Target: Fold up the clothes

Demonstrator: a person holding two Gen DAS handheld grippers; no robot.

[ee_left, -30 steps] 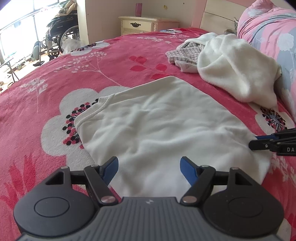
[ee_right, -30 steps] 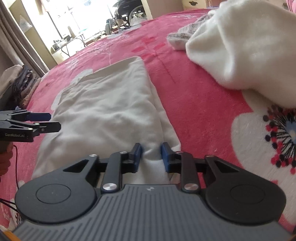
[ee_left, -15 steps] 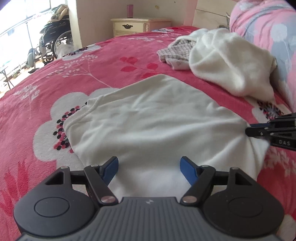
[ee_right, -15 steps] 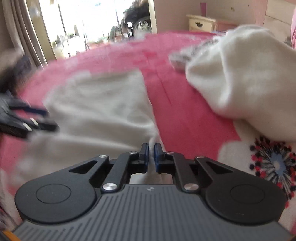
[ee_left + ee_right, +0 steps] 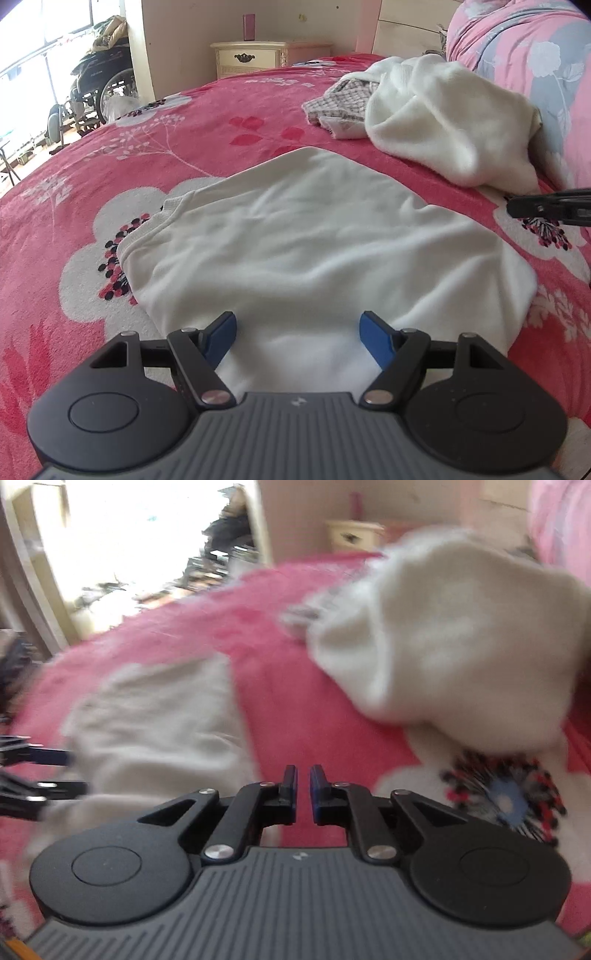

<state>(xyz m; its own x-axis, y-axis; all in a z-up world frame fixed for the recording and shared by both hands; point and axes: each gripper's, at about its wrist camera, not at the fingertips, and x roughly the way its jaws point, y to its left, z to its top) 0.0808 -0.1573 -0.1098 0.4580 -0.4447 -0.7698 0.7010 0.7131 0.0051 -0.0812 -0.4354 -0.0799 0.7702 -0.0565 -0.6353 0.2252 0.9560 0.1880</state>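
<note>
I am holding my left claw [image 5: 298,334] wide apart and low over the near hem of the white sweatshirt [image 5: 314,243], gripping nothing; the blue pads are straddling the cloth at six o'clock in the left wrist view, which I judge to be a ready stance for a pinch on that edge. The sweatshirt is lying flat on the red floral bedspread [image 5: 229,122], already narrowed into a rough rectangle with its ribbed collar at nine o'clock, so I judge the side folds done and a final fold still outstanding. My right claw [image 5: 303,790] is showing its pads drawn almost together with only a thin slit between them, and I am seeing bedspread, not fabric, through that slit; it is holding nothing. In the left wrist view its black tip is hanging at three o'clock, clear of the sweatshirt's right corner. The right wrist view is heavily blurred, so I am not reporting fine detail from it. A heap of unfolded clothes [image 5: 443,122], a thick white piece over a checked one, is sitting at one o'clock, well apart from the sweatshirt and against the pink and grey quilt [image 5: 535,55], presumably waiting its turn. A cream bedside cabinet [image 5: 269,57] is standing at twelve o'clock beyond the bed.
</note>
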